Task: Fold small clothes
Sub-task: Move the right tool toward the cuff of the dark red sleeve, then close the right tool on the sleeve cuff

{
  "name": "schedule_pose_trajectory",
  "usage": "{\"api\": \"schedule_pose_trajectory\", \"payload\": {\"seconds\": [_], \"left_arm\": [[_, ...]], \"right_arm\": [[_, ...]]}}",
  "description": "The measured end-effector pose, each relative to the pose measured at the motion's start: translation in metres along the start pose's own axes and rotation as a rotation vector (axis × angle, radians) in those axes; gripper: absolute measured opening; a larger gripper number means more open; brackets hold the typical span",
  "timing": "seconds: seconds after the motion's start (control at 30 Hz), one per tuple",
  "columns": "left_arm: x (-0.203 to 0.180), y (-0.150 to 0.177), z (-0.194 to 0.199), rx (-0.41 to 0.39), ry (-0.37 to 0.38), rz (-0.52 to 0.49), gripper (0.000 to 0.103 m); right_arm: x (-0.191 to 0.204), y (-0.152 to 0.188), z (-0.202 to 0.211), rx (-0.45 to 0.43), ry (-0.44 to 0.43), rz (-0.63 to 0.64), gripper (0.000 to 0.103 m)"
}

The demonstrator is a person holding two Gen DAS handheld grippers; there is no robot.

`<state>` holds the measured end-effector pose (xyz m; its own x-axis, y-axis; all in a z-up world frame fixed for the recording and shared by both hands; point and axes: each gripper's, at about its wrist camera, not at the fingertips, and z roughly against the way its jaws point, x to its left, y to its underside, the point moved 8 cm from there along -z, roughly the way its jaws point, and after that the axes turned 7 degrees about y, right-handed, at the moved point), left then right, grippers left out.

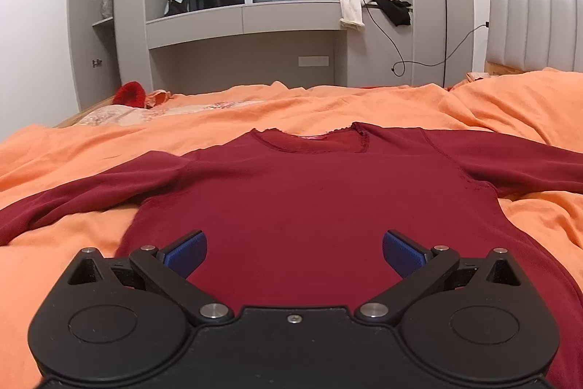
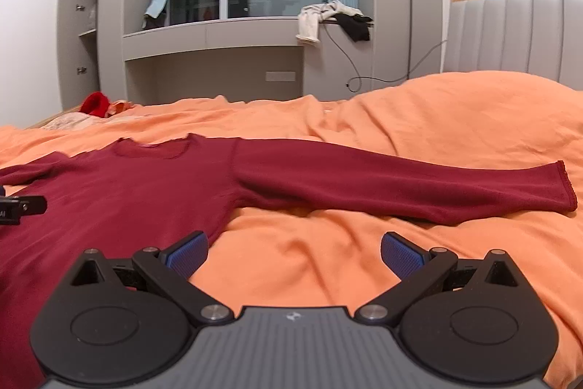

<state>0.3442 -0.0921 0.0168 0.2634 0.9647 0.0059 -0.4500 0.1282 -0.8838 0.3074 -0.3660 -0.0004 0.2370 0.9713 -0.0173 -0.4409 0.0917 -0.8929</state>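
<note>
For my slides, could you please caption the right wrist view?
Right gripper, jaws open, hovers over the orange bedding beside a spread dark red long-sleeved top.

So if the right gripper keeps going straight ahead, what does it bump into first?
Probably the orange bedcover, then the dark red long-sleeved top's sleeve lying across beyond it; depth is hard to judge.
</note>
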Motion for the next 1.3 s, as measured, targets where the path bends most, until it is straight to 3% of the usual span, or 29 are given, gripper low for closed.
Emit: {"api": "schedule_pose_trajectory", "payload": {"seconds": [0.27,0.4,0.63,0.93,1.23,1.3], "left_arm": [[0.002,0.01,-0.028,0.03,0.006,0.042,0.103],[0.007,0.014,-0.03,0.032,0.012,0.062,0.103],[0.012,0.025,-0.029,0.041,0.024,0.092,0.103],[0.007,0.031,-0.026,0.035,0.034,0.047,0.103],[0.005,0.032,-0.026,0.031,0.004,0.032,0.103],[0.005,0.032,-0.026,0.03,-0.001,0.036,0.103]], "right_arm": [[-0.018,-0.005,-0.036,0.032,0.064,0.023,0.103],[-0.03,-0.01,-0.044,-0.018,0.074,0.024,0.103],[-0.092,-0.006,-0.052,-0.056,0.104,-0.234,0.103],[-0.179,0.0,-0.057,-0.071,0.294,-0.418,0.103],[-0.212,-0.006,-0.056,-0.127,0.342,-0.561,0.102],[-0.219,-0.01,-0.061,-0.133,0.385,-0.573,0.097]]}}
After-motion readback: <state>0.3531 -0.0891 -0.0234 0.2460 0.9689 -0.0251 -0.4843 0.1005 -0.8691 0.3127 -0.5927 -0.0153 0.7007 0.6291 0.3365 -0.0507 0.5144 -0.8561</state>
